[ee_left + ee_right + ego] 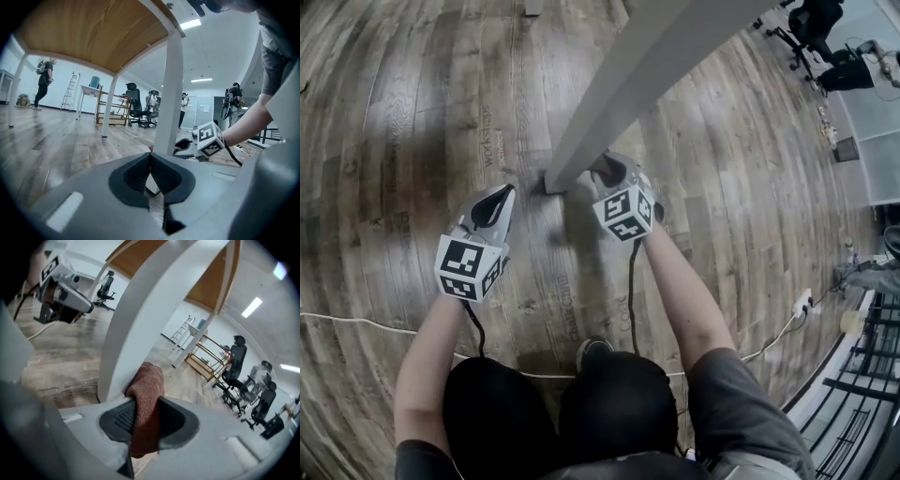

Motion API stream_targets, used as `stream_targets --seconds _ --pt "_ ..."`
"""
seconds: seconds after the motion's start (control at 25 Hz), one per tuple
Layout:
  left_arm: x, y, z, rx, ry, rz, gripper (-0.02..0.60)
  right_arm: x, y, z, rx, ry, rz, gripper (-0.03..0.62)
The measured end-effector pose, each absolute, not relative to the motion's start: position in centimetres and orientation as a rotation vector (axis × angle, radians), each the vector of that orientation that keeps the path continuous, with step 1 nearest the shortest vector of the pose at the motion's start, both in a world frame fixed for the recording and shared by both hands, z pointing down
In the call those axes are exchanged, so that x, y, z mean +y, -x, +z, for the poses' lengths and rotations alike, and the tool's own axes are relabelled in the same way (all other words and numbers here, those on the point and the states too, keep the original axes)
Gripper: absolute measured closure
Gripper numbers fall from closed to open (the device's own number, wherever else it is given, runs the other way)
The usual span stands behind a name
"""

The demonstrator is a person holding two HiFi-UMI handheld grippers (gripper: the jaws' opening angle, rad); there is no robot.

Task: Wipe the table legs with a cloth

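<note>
A white square table leg stands on the wood floor, its foot near the middle of the head view. My right gripper is shut on a reddish-brown cloth, and the cloth presses against the right side of the leg close to the foot. The cloth shows as a small dark red patch beside the leg. My left gripper hovers left of the foot, shut, with nothing between its jaws. In the left gripper view the leg rises just ahead, with the right gripper behind it.
Wood plank floor lies all around. A thin cable crosses the floor near my knees. Office chairs and a power strip sit at the right. Other table legs, a ladder and standing people are farther off.
</note>
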State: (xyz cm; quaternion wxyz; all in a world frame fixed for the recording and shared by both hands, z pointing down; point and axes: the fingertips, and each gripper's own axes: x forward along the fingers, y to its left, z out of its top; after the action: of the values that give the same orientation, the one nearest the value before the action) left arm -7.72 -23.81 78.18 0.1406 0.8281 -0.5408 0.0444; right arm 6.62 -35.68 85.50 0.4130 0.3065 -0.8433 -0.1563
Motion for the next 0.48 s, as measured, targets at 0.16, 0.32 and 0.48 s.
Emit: stream_targets --seconds 0.16,0.32,0.48 --pt "-24.0 9.3 75.5 -1.63 -2.399 0.131 0.561 -33.2 -7.4 80.8 -2.229 -0.903 -0.294 0.503" --pt "-23.6 9.9 70.3 -1.663 -2.434 0.175 0.561 -30.5 -6.9 75.8 -2.278 -0.932 -0.239 0.503" --pt "-22.3 9.2 64.5 -1.68 -2.43 0.223 0.561 -29.1 -6.7 70.7 -2.297 -0.96 -0.124 0.503"
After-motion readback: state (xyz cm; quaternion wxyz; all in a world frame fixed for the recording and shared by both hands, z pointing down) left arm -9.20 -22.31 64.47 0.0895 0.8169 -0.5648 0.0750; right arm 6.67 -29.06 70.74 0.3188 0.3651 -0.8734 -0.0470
